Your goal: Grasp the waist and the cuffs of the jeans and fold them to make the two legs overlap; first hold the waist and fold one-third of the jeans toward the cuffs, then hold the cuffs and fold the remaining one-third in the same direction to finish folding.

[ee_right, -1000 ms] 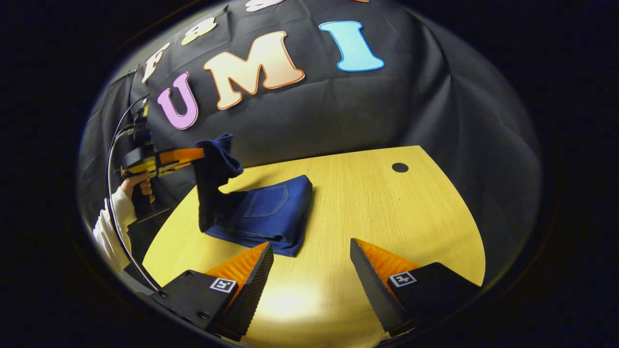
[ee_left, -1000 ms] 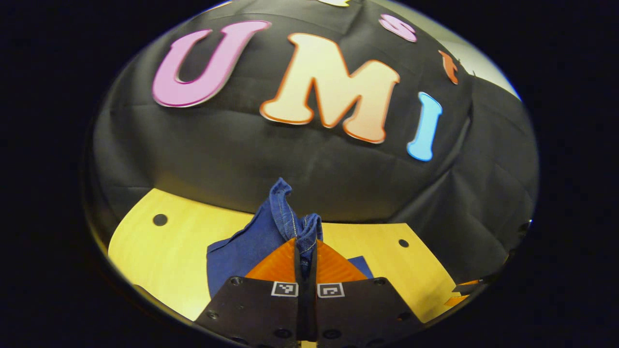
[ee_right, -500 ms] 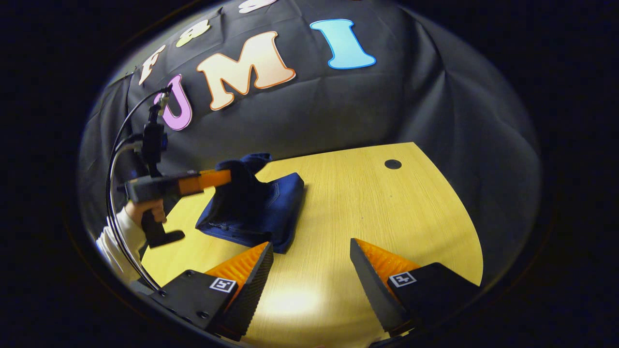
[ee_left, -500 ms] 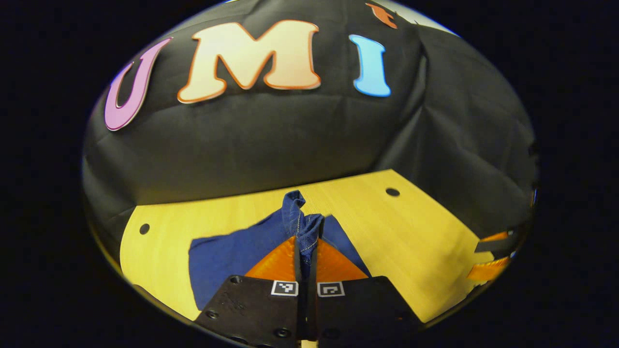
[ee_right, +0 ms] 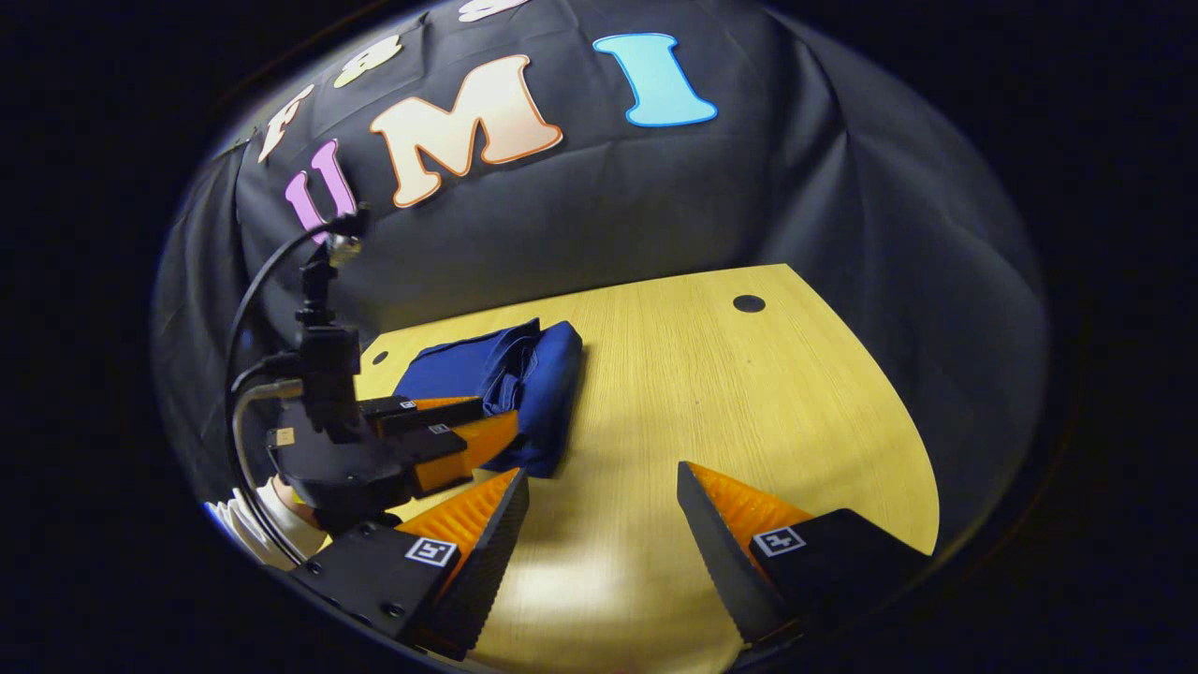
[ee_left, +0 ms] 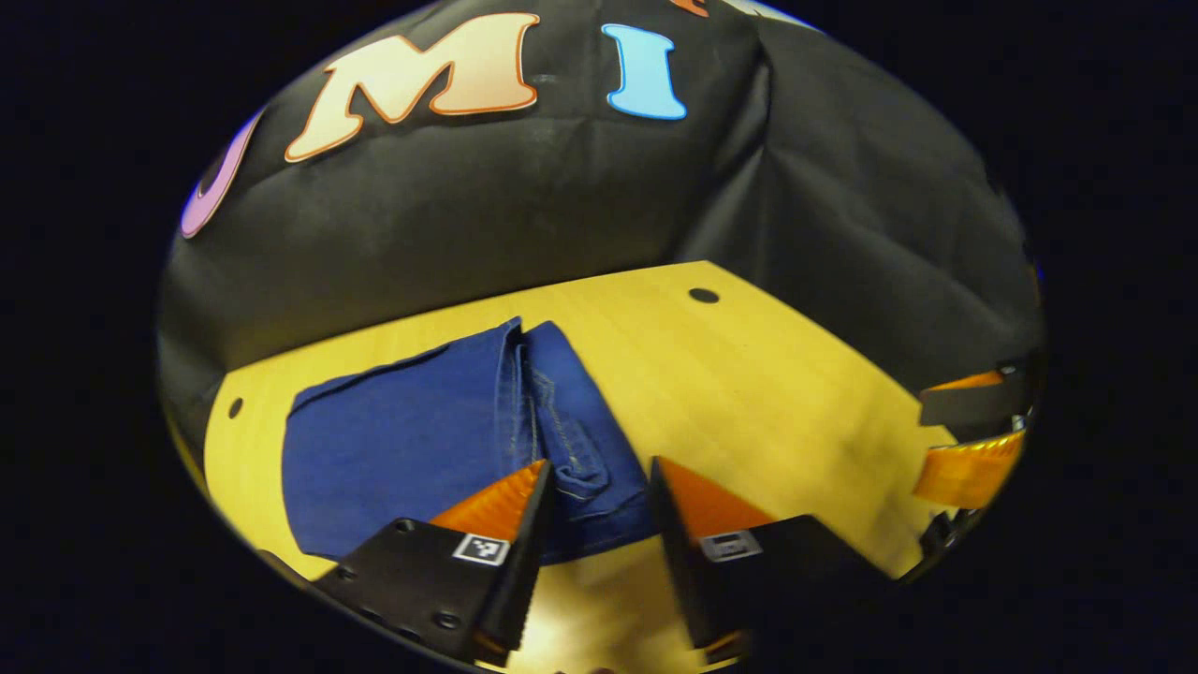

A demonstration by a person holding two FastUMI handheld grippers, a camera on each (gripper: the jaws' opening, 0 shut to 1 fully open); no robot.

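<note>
Ahead of both grippers spreads the light wooden table point(ee_left: 767, 374), its top pierced by small round holes, one of them far ahead of the right gripper's fingers in the right gripper view point(ee_right: 749, 303). The black cloth wall point(ee_right: 599, 215) rises behind the table's far edge.

On the table lie the folded jeans point(ee_left: 412, 440), a flat dark-blue bundle with a stitched hem point(ee_left: 562, 440) running along the top layer. In the left gripper view the bundle sits just ahead of and to the left of the left gripper point(ee_left: 590, 477), with the stitched edge reaching down into the gap between its two fingers. In the right gripper view the jeans point(ee_right: 524, 374) lie ahead and to the left of the right gripper point(ee_right: 604, 491), well short of the far hole.

The left gripper stands with its fingers spread apart over the near end of the bundle, and neither finger presses on the cloth. In the right gripper view the same gripper point(ee_right: 449, 431) shows to the left with a black cable point(ee_right: 253, 300) arching above it and a white sleeve point(ee_right: 243, 515) below.

The right gripper is low over bare table, its fingers wide apart and holding nothing. Its fingers also show at the far right edge of the left gripper view point(ee_left: 969, 435).
</note>
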